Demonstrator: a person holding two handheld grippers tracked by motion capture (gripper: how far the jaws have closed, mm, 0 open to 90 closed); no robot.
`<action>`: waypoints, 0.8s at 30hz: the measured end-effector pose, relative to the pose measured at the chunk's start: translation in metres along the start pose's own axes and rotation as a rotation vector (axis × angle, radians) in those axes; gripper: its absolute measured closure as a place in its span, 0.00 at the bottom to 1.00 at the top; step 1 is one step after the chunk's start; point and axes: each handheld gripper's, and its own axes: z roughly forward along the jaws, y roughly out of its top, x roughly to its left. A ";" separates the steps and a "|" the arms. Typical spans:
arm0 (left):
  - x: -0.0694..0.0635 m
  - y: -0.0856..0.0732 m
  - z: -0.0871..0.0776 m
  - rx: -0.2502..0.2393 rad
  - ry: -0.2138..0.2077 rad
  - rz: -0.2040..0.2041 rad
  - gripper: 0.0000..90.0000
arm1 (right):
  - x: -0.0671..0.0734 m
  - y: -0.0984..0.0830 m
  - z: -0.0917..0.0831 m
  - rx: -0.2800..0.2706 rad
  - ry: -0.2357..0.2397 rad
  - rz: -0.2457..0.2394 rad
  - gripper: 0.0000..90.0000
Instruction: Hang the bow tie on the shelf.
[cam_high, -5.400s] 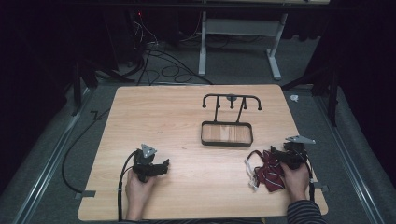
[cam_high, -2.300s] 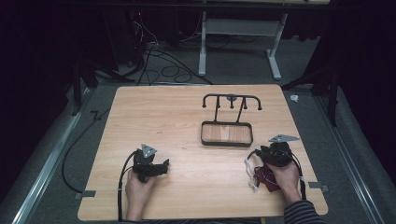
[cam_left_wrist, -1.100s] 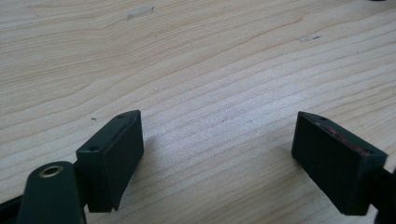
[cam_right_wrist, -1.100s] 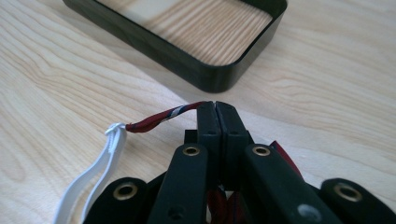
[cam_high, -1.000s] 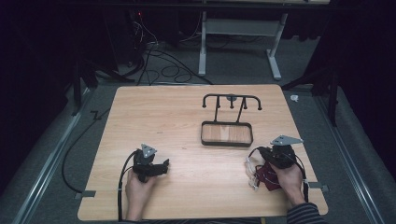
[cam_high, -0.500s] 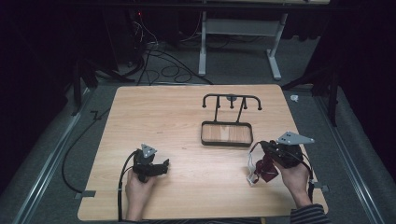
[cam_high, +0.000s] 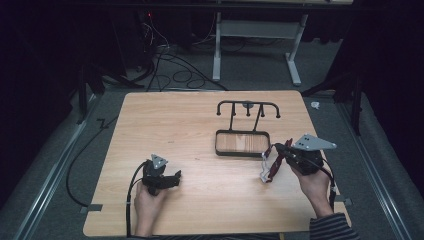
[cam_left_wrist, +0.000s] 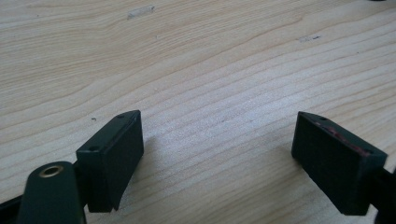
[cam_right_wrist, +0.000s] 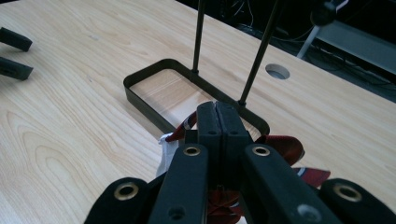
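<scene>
A dark red striped cloth (cam_high: 273, 165) with a white tag hangs from my right gripper (cam_high: 278, 147), which is shut on it above the table's right front. In the right gripper view the jaws (cam_right_wrist: 217, 112) are pressed together, with the red cloth (cam_right_wrist: 286, 147) bunched under and behind them. Just beyond stands a black wire rack (cam_high: 248, 107) with hooks on top and a shallow tray base (cam_right_wrist: 145, 105). My left gripper (cam_high: 174, 178) rests on the table at the front left, pointing right. Its jaws (cam_left_wrist: 219, 149) stand wide open over bare wood.
The wooden table (cam_high: 180, 125) has a small round hole (cam_right_wrist: 278, 71) behind the rack. A cable (cam_high: 131, 200) trails from the left gripper over the front edge. More cables and a white desk frame (cam_high: 255, 30) lie on the dark floor beyond the table.
My right gripper has risen and lifted the red cloth off the table, so the cloth now hangs below the jaws. The left gripper has stayed in place.
</scene>
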 end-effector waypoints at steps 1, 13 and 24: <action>0.000 0.000 0.000 0.000 0.000 0.000 0.19 | 0.000 0.001 0.000 -0.005 0.002 -0.003 1.00; 0.000 0.000 0.000 0.000 0.000 0.000 0.19 | 0.000 0.018 -0.001 -0.040 0.009 -0.007 1.00; 0.000 0.000 0.000 0.000 0.000 0.000 0.19 | 0.000 0.030 0.003 -0.049 0.025 -0.008 1.00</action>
